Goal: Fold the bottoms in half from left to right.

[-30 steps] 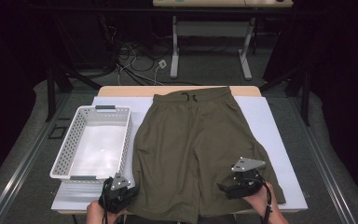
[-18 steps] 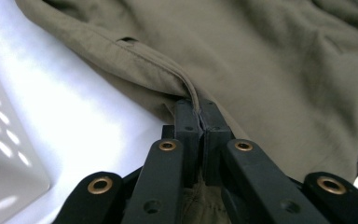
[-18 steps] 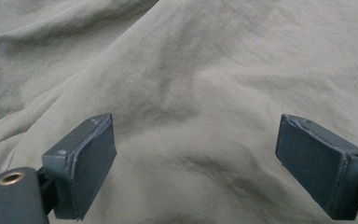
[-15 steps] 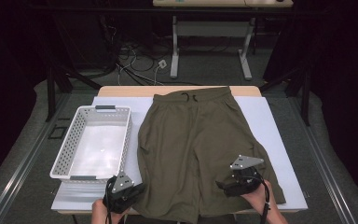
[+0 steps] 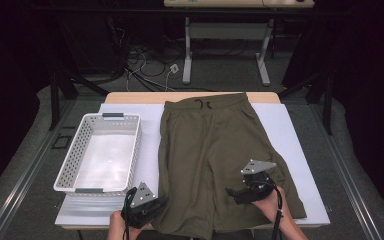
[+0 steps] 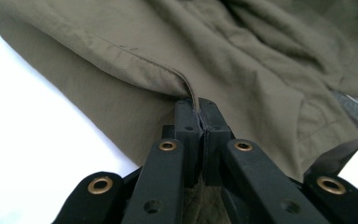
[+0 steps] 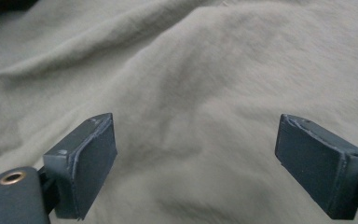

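While the olive shorts (image 5: 215, 160) lie spread flat on the white sheet that covers the counter (image 5: 300, 150), waistband and drawstring at the far edge and both legs pointing toward the person, the left tongs (image 5: 157, 206) are clamped on the hem of the left leg at the near edge. Seen along the left gripper view, the two black jaws meet with the stitched hem (image 6: 186, 86) pinched between them, and the fabric rises out of the grip in a lifted fold, with the rest of the shorts (image 6: 261, 51) bunched in soft ridges beyond. A bare strip of white counter (image 6: 37, 140) shows to the side of that fold.

Over the right leg, the right tongs (image 5: 232, 192) stand wide apart, holding nothing. In the right gripper view the two grey-blue pads (image 7: 86, 161) sit at either side with open space between them, and the cloth (image 7: 191, 116) below is gently rumpled; whether the pads touch it cannot be told. The person's right hand (image 5: 272, 207) grips the body of that tool near the outer hem.

Just beside the shorts on the left stands a white perforated basket (image 5: 67, 165), its long side running along the edge of the garment but apart from it
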The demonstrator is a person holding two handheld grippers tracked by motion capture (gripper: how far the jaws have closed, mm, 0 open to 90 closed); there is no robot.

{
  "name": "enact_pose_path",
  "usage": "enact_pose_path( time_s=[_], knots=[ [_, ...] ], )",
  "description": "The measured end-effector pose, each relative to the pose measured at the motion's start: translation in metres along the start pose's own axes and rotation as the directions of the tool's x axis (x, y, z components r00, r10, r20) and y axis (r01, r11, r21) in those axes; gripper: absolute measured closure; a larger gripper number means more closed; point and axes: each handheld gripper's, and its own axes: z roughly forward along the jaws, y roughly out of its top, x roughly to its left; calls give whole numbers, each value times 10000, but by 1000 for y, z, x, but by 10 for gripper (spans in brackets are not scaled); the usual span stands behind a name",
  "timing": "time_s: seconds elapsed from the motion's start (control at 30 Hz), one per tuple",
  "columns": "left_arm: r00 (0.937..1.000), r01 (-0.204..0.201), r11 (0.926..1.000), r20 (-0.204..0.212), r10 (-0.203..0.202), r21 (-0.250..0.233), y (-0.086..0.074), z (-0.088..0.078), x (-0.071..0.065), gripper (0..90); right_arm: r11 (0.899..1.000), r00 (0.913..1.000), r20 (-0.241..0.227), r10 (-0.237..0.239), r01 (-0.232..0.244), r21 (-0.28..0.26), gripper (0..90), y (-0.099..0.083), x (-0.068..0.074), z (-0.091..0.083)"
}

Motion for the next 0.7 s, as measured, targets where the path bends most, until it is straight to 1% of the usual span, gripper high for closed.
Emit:
enact_pose_path(
  time_s=[0.03, 0.07, 0.1, 0.13, 0.2, 0.23, 0.27, 0.3, 0.33, 0.43, 0.47, 0.5, 0.53, 0.63, 0.67, 0.7],
  knots=[
    [10000, -34, 10000, 51, 34, -23, 1, 1, 0, 875, 10000, 10000, -57, -5, 5, 80, 118, 2, 0, 1],
    [9999, 10, 10000, 160, -10, -41, 3, 2, -1, 875, 10000, 10000, -57, -30, 30, 25, 118, 3, 0, 2],
    [9999, 6, 10000, 157, -5, -60, 4, 3, -2, 875, 10000, 9999, -128, -14, 15, 40, 118, 5, 1, 3],
    [9998, -85, 9999, 205, 87, -61, 6, 4, -3, 875, 10000, 9998, -185, 1, 1, 90, 118, 7, 1, 4],
    [9994, 23, 9999, 354, -18, -123, 9, 8, -7, 875, 10000, 9997, -250, -13, 14, 43, 118, 11, 1, 7],
    [9993, -2, 9999, 377, 6, -123, 10, 10, -9, 875, 10000, 9996, -290, -11, 14, 81, 118, 14, 2, 9],
    [9991, -157, 9998, 399, 160, -82, 12, 11, -9, 875, 10000, 9994, -348, -53, 54, 47, 118, 16, 2, 10],
    [9987, -187, 9998, 476, 192, -104, 13, 13, -10, 875, 10000, 9995, -320, -73, 75, 39, 118, 19, 4, 11],
    [9984, -158, 9998, 545, 165, -118, 15, 15, -12, 875, 9999, 9992, -382, -98, 99, 31, 118, 21, 4, 13],
    [9975, -259, 9994, 659, 273, -218, 19, 21, -15, 875, 9998, 9987, -474, -171, 170, -37, 121, 28, 6, 18],
    [9967, -288, 9993, 746, 305, -228, 21, 22, -16, 875, 9998, 9985, -506, -206, 209, 63, 122, 31, 6, 19],
    [9967, -312, 9992, 743, 330, -248, 22, 24, -17, 875, 9998, 9982, -566, -182, 176, -101, 123, 33, 7, 22],
    [9959, -327, 9992, 830, 345, -236, 24, 25, -18, 875, 9998, 9983, -560, -181, 185, 75, 124, 35, 8, 23],
    [9946, -400, 9987, 943, 428, -313, 27, 30, -21, 875, 9997, 9974, -676, -256, 259, 44, 129, 42, 9, 29],
    [9939, -402, 9987, 1011, 432, -315, 28, 32, -22, 875, 9997, 9976, -660, -202, 210, 103, 133, 44, 9, 31],
    [9937, -435, 9985, 1015, 467, -328, 29, 33, -24, 875, 9997, 9984, -541, -158, 167, 155, 135, 46, 10, 34]
  ],
)
